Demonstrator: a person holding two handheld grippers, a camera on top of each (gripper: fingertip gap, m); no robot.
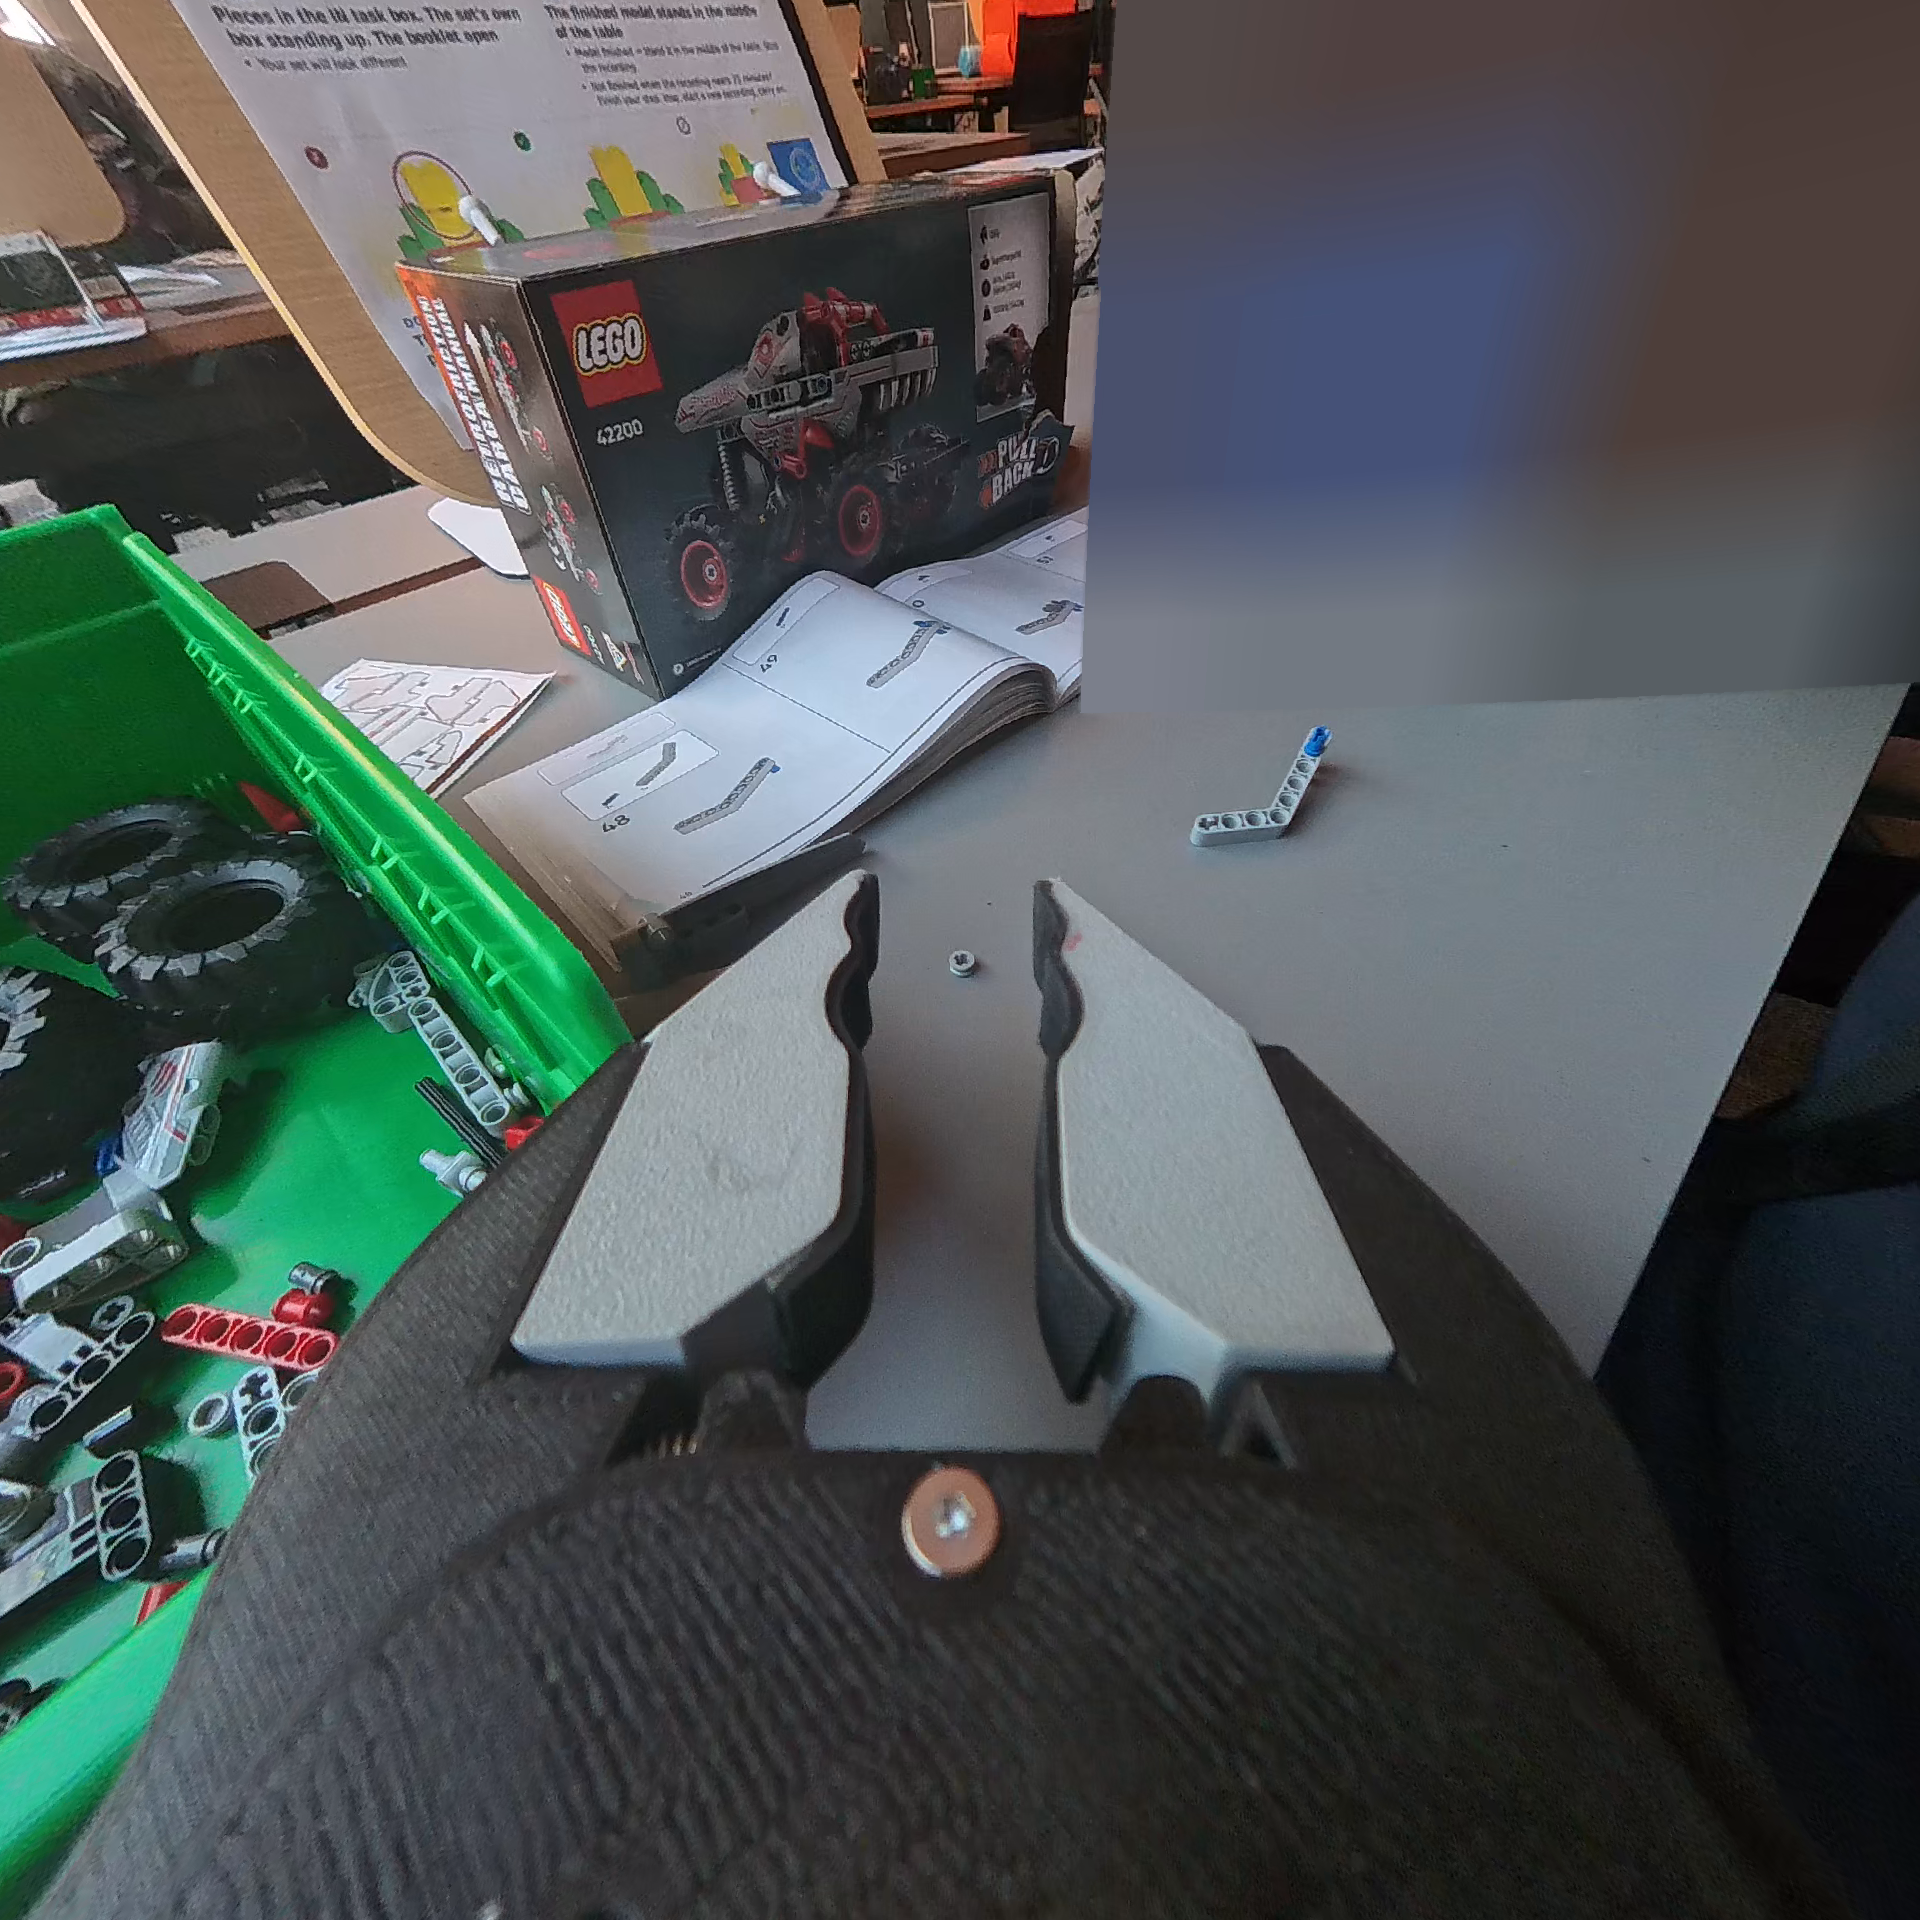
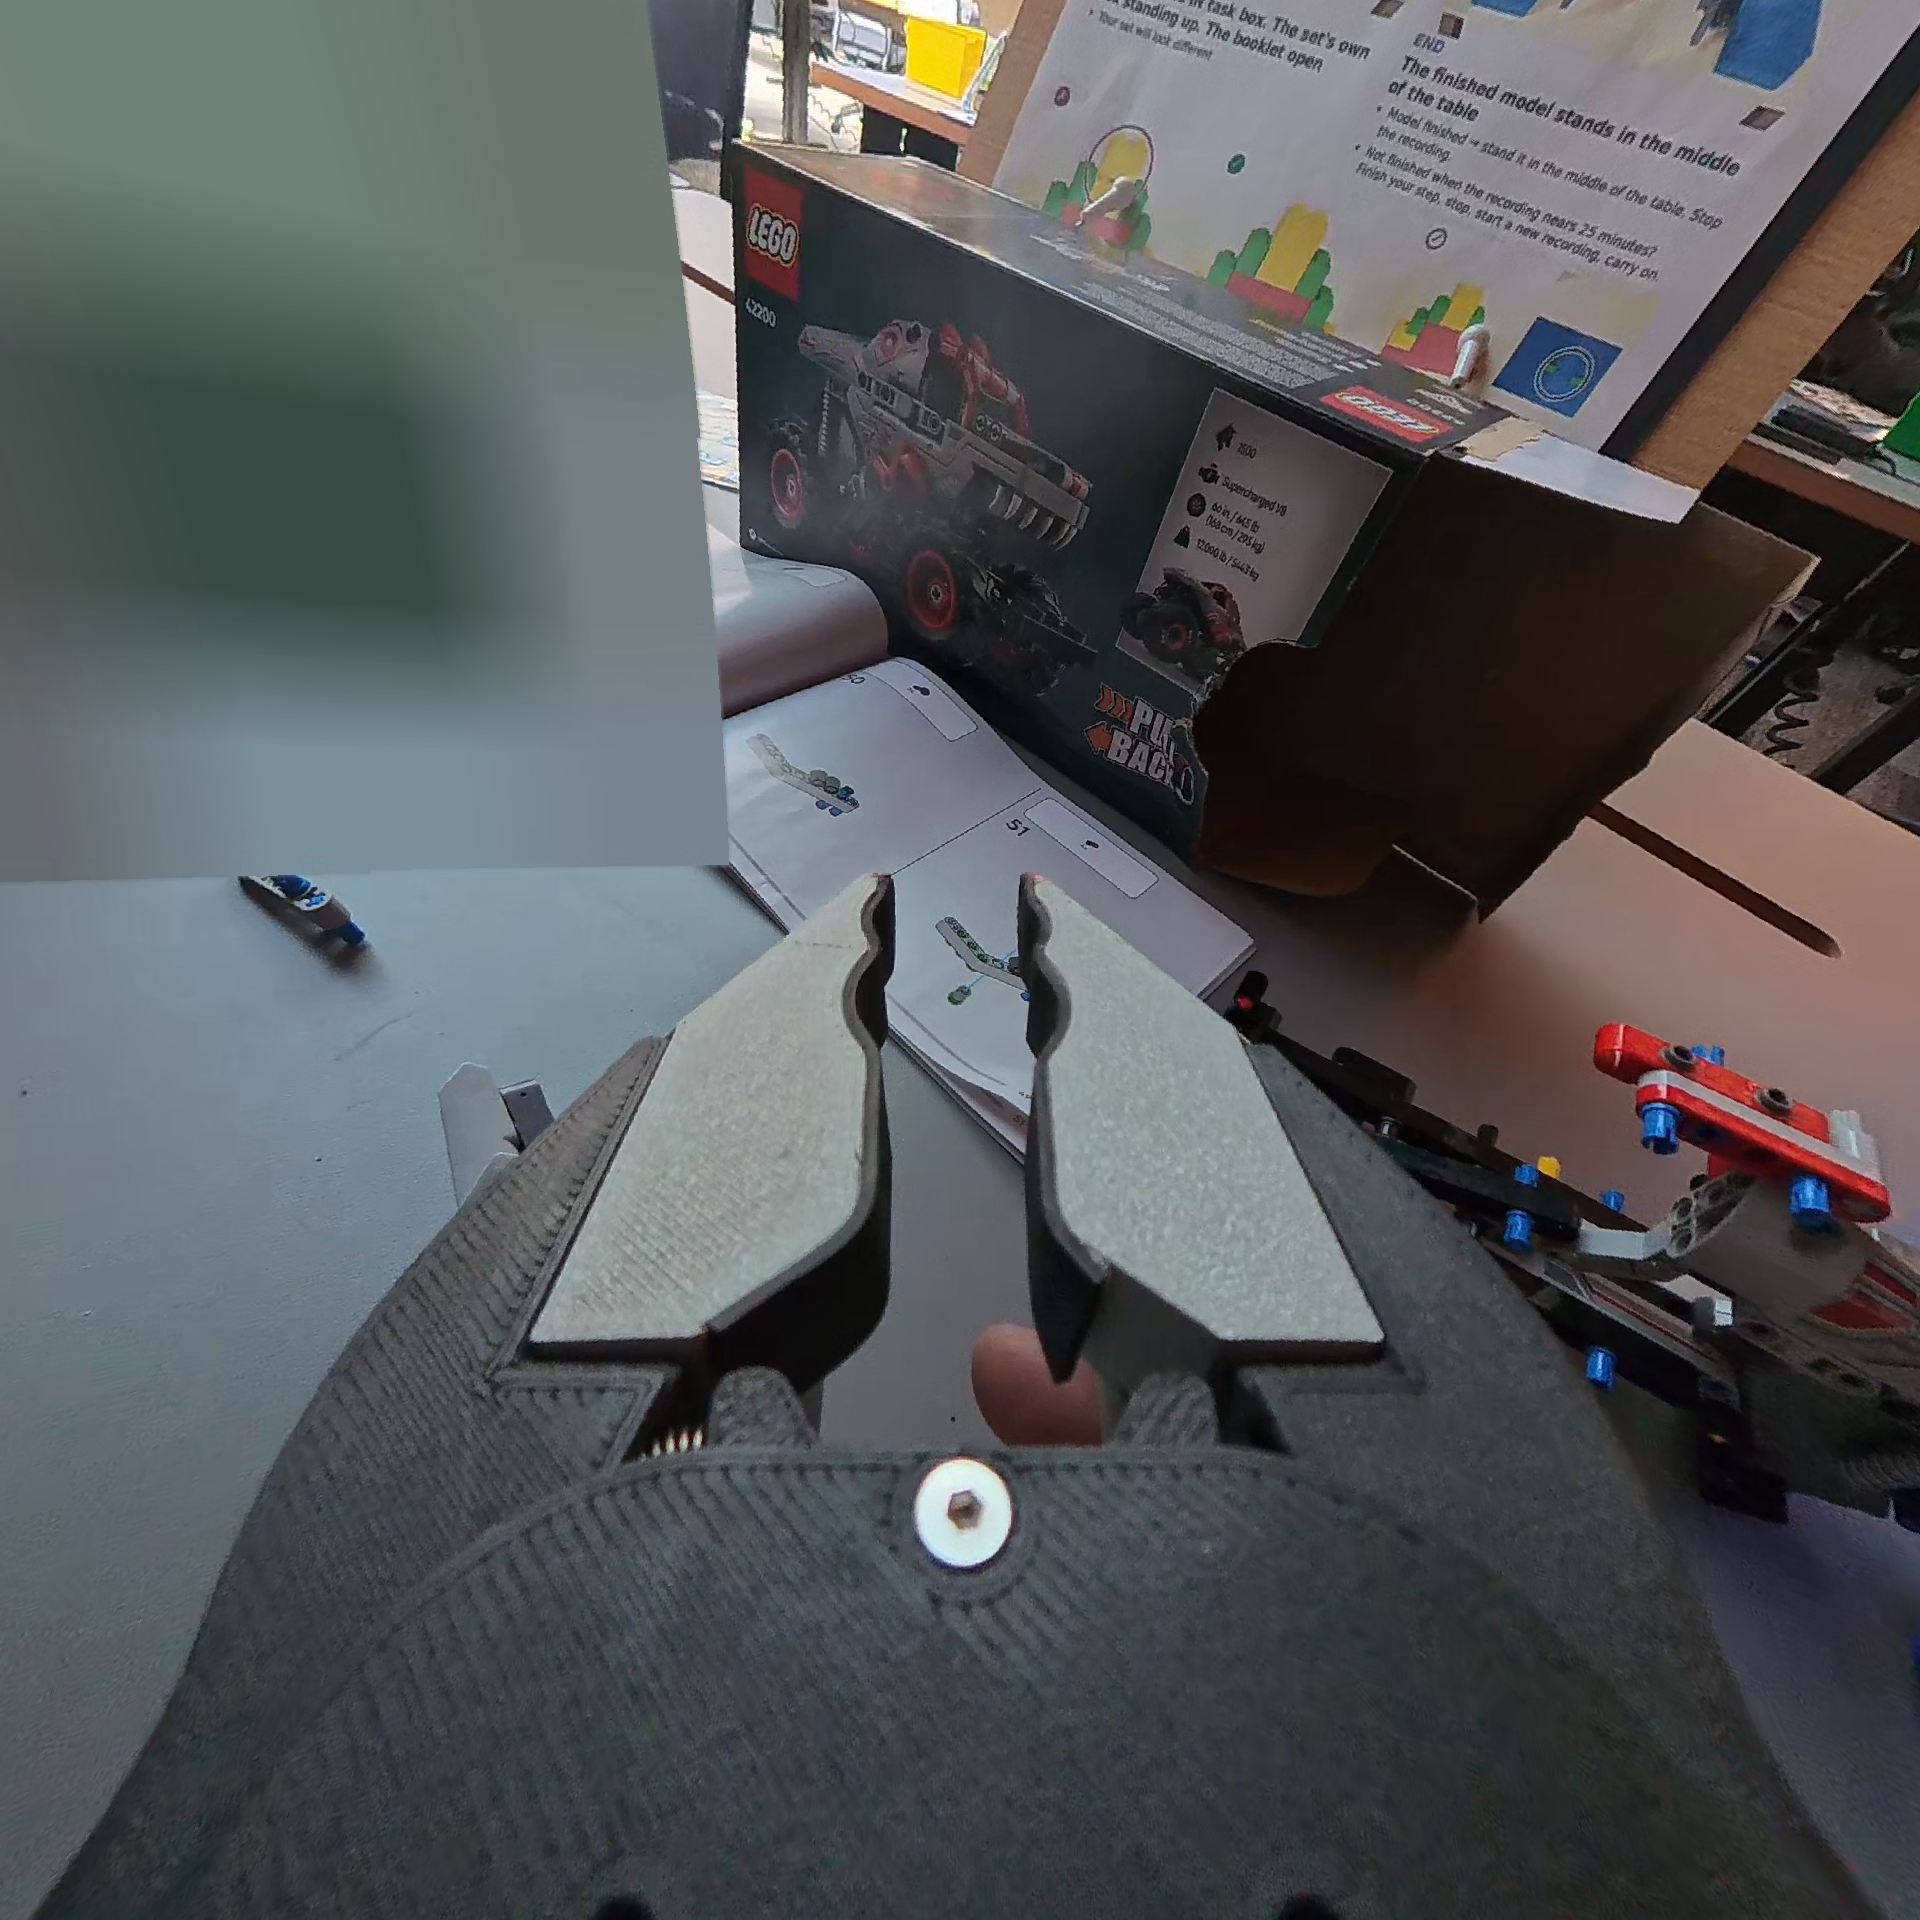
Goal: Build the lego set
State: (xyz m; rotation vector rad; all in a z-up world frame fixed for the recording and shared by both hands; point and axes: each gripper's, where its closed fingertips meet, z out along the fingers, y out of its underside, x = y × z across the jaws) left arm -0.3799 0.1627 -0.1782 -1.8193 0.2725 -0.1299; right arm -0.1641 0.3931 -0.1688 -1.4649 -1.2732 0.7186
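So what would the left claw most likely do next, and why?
Probably ease forward and down, then close on the small grey ring piece. The left gripper is open and empty, and the ring lies alone on the grey table right between and just past its fingertips. The bent grey beam lies farther off.

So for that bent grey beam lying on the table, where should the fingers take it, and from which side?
Probably from above, across the narrow width of the longer arm of the bent grey beam. It lies flat on the grey table with open space all round, and the blue pin at its far tip is best left free. The left gripper is open.
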